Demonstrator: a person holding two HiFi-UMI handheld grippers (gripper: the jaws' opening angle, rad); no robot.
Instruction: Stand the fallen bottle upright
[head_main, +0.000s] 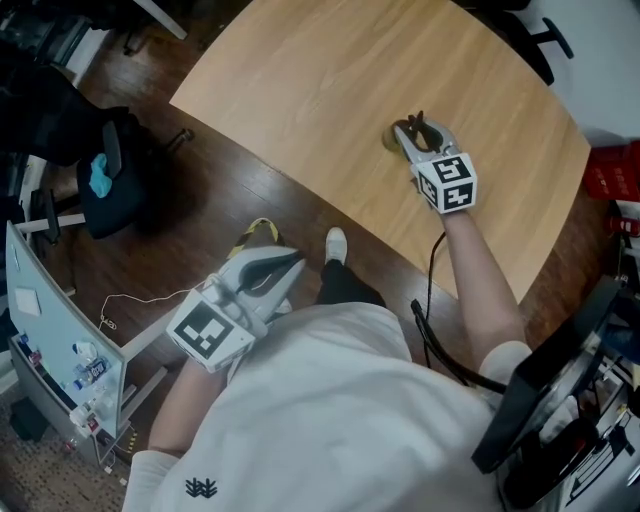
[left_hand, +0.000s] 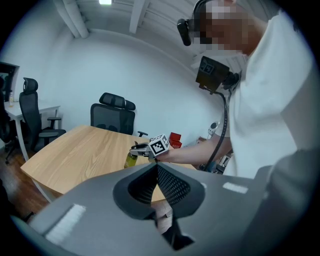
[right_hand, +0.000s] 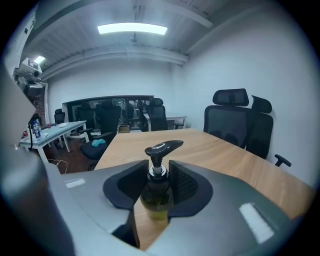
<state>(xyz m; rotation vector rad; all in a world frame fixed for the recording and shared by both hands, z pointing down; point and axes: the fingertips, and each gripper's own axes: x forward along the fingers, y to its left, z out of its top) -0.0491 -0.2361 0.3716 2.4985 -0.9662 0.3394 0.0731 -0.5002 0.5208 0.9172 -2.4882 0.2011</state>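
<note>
- The right hand-held gripper (head_main: 410, 132) is clamped on the bottle (right_hand: 156, 202), its pads pressing the neck and shoulder just below the black pump head (right_hand: 163, 148)
- The bottle is upright in that grip, pump on top and yellowish liquid in the lower body, over the right part of the counter (head_main: 300, 80)
- In the left gripper view its base looks at or just above the wood; I cannot tell whether it rests there
- The left hand-held gripper (head_main: 288, 264) hangs off the near edge of the counter, close to the person's body and well apart from the bottle, with its jaws closed together on nothing
- Judged step: the righting looks done within the grip, and what is left is setting the bottle down and letting go
- The next move calls for lowering until the base is flat on the counter, keeping the bottle vertical, then parting the jaws evenly so neither pad drags the neck sideways
- A slim pump bottle may tip if released while tilted or above the surface, so the retreat should go straight back, clear of the spout
</note>
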